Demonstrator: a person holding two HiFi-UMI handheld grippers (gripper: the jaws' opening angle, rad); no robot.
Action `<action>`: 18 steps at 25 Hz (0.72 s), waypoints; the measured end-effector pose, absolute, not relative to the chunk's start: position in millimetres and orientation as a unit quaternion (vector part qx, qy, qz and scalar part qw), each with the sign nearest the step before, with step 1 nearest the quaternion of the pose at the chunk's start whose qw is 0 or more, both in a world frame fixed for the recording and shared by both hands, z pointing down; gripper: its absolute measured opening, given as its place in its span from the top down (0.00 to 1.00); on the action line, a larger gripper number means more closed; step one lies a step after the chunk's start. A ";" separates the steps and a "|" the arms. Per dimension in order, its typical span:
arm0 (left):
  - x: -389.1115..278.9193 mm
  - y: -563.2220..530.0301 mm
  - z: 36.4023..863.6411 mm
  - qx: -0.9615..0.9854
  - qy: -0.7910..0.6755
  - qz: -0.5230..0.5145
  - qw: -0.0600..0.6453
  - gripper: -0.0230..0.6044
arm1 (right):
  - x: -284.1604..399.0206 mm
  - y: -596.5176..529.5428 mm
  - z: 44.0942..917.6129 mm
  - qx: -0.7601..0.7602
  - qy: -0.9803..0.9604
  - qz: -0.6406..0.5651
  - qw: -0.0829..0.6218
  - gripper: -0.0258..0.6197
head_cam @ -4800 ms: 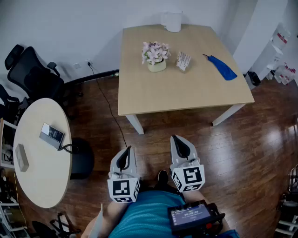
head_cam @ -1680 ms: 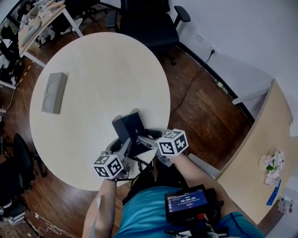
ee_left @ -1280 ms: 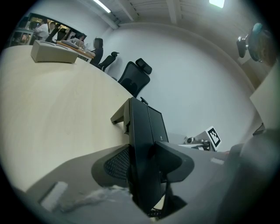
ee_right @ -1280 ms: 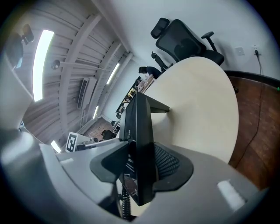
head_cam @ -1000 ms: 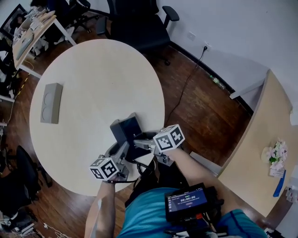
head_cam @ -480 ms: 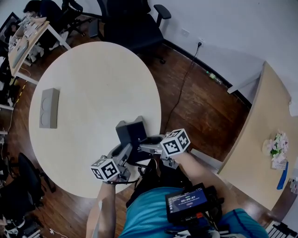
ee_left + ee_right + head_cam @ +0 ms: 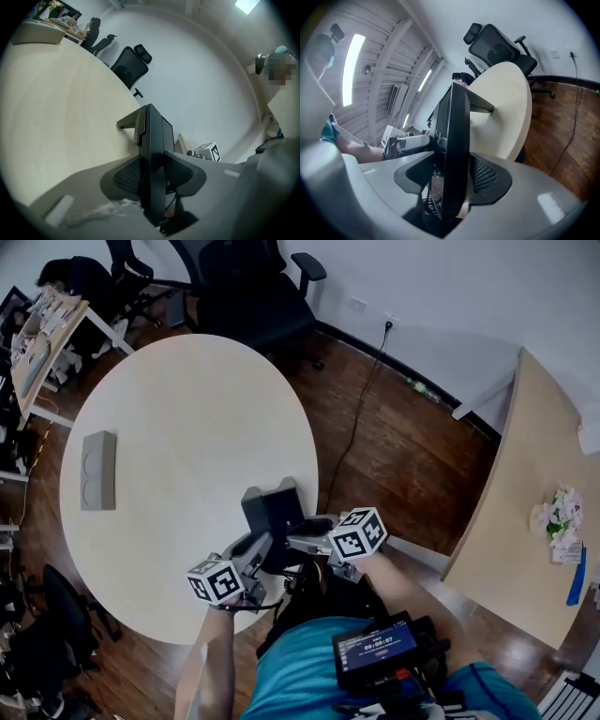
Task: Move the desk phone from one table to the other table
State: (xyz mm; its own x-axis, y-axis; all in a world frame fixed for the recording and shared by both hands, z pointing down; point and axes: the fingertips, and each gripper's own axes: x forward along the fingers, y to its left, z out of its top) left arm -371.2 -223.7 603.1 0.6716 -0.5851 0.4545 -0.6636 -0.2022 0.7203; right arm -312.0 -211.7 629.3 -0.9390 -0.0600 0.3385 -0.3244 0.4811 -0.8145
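Observation:
The black desk phone is held on edge between my two grippers, over the near right rim of the round beige table. My left gripper grips its left side; the pads press on the phone and the jaws are closing. My right gripper holds the other side, its pads against the phone while the jaws are opening slightly. The phone's curled cord hangs below, near my body. The rectangular wooden table lies at the right.
A grey box lies on the round table's left part. Black office chairs stand beyond it. A cable runs across the dark wood floor between the tables. Flowers and a blue item sit on the rectangular table.
The phone, still between both grippers, has drifted right toward the round table's rim. The view has turned, so more of the rectangular table shows at the right.

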 end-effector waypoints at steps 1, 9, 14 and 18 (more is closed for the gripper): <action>-367.5 -223.1 602.8 0.778 -0.397 0.045 0.485 0.71 | -310.9 -212.3 630.4 0.119 -0.851 0.495 0.129 0.62; -358.7 -222.2 604.3 0.788 -0.378 0.056 0.483 0.70 | -300.1 -208.3 623.7 0.111 -0.823 0.552 0.079 0.69; -356.1 -225.4 593.5 0.794 -0.362 0.041 0.486 0.70 | -293.8 -209.3 607.7 0.112 -0.800 0.589 0.006 0.72; -353.3 -229.7 579.8 0.797 -0.355 0.021 0.488 0.70 | -290.9 -215.8 586.9 0.114 -0.793 0.597 -0.043 0.73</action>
